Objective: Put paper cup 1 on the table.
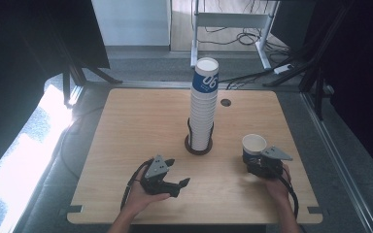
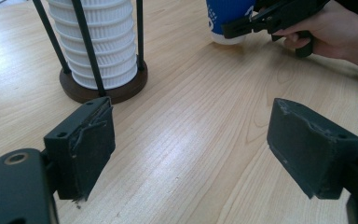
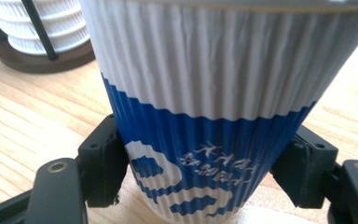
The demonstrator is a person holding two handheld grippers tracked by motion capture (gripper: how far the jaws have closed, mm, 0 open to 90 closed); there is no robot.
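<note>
High view: we've got the table (image 1: 126, 126), then the tall cup stack (image 1: 204, 104) in its rack at centre, then a single cup (image 1: 254, 145) on the wood at right. Our right gripper (image 1: 257, 162) clamps that cup low on its blue band; squeeze harder and the paper wall buckles, or it tips. Our left gripper (image 1: 177, 174) sits empty, jaws apart, near the rack; a swing could topple the stack.

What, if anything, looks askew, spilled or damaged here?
Nothing spilled or toppled. The cup stack stands straight in its holder. The single cup is upright in the right gripper. Only the left gripper pads look frayed.
</note>
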